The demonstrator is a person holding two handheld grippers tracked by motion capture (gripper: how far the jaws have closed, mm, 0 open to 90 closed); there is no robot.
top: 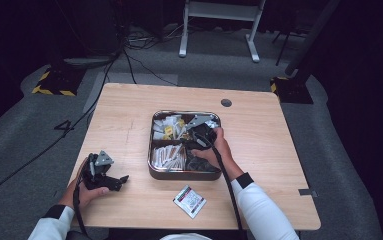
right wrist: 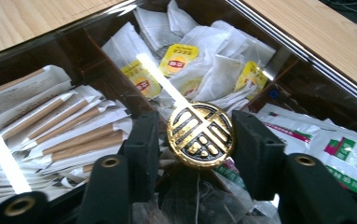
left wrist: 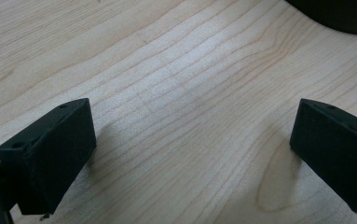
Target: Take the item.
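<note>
While the left gripper [top: 121,179] rested wide open on the pale wooden table [top: 129,115], the right gripper [right wrist: 197,140] hovered over the dark compartmented tray [top: 151,172], its jaws loosely bracketing the round gold-and-black knob [right wrist: 200,134] at the tray's centre.

High view: my table [top: 129,115] lit from above, floor grey, room beyond it nearly black; fine detail soft. Left gripper view: even, bright light on the wood; my left gripper [left wrist: 192,154] throws soft shadows, its black fingers [left wrist: 50,154] slightly blurred. Right gripper view: white glare streaks on the box lid [right wrist: 8,158]; gold knob [right wrist: 200,134] sharp and shiny; near parts out of focus.
</note>
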